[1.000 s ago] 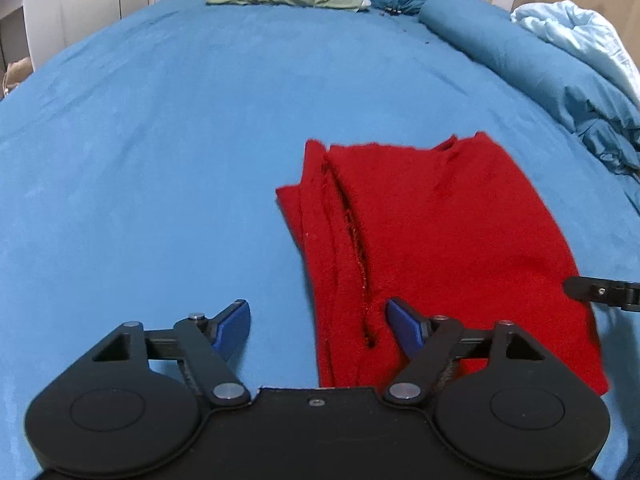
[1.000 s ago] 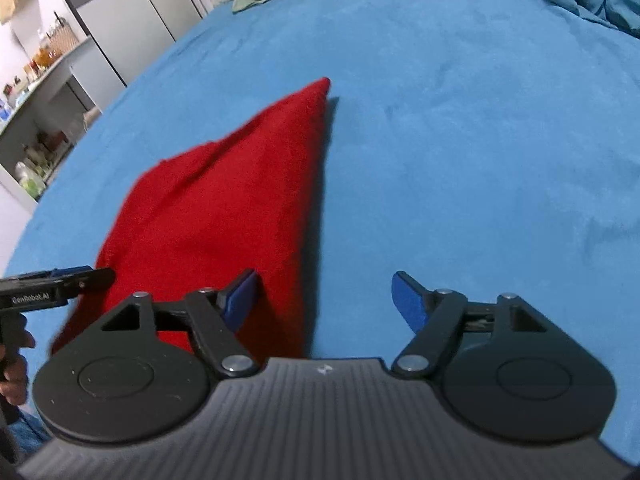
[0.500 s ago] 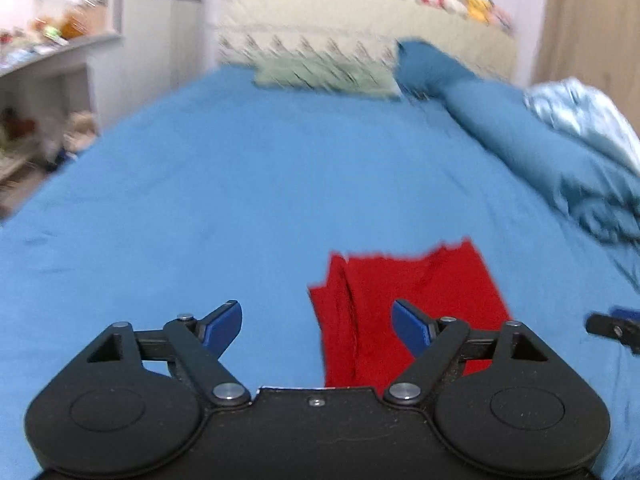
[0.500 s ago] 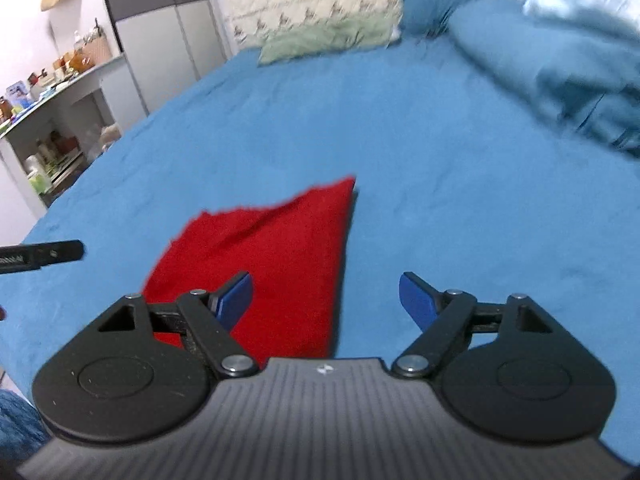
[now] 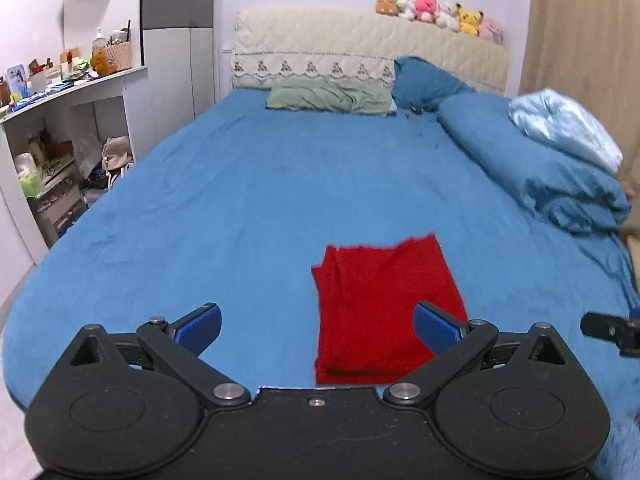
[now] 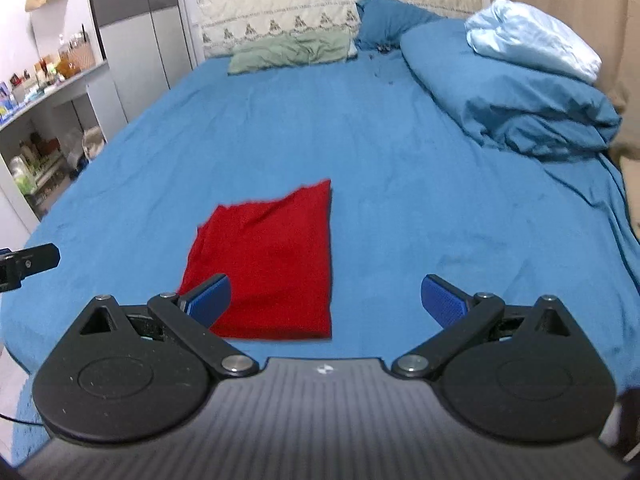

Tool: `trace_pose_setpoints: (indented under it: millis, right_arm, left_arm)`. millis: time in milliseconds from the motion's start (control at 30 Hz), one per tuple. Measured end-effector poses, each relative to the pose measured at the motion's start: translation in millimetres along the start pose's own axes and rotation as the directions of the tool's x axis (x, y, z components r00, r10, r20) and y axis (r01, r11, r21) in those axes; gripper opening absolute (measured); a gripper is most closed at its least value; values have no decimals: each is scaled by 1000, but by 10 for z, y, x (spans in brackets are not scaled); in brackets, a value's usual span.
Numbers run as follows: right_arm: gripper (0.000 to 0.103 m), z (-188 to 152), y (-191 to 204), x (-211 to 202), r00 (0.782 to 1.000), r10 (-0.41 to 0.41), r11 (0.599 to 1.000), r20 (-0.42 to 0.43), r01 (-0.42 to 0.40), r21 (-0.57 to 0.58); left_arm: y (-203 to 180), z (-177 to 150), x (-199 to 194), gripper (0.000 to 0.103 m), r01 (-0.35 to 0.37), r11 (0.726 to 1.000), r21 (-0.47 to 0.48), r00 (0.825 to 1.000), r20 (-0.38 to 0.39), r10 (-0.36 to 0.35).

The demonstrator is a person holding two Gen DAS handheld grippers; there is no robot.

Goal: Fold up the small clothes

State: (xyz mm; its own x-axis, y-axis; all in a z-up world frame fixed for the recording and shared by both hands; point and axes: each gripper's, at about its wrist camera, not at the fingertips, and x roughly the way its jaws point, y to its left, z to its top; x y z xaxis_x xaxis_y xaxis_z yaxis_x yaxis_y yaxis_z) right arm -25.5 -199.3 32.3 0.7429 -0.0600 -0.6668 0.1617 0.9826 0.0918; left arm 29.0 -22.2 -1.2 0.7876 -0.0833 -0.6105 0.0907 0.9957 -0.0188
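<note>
A red garment (image 5: 384,304) lies folded into a rectangle on the blue bed sheet (image 5: 240,208) near the bed's front edge; it also shows in the right wrist view (image 6: 272,264). My left gripper (image 5: 316,326) is open and empty, held back above the garment's near left side. My right gripper (image 6: 326,300) is open and empty, held back above the garment's near right corner. Each gripper's tip shows at the edge of the other's view.
A rolled blue duvet (image 5: 532,168) with a pale blue blanket (image 5: 568,128) lies along the bed's right side. A green pillow (image 5: 332,98) and a blue pillow (image 5: 428,80) lie at the headboard. Cluttered shelves (image 5: 52,152) stand left of the bed.
Both grippers have pulled back and up from the garment, which now looks smaller and farther off. The garment lies unchanged on the sheet.
</note>
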Motion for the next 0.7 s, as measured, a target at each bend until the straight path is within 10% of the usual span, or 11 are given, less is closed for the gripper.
trace_pose_setpoints:
  millis: [700]
  right_arm:
    - [103,-508,148,-42,995,-43,999,-87,42,-13]
  left_arm:
    - [-61,-433,-66,103,-21,995,97,1000,-15,23]
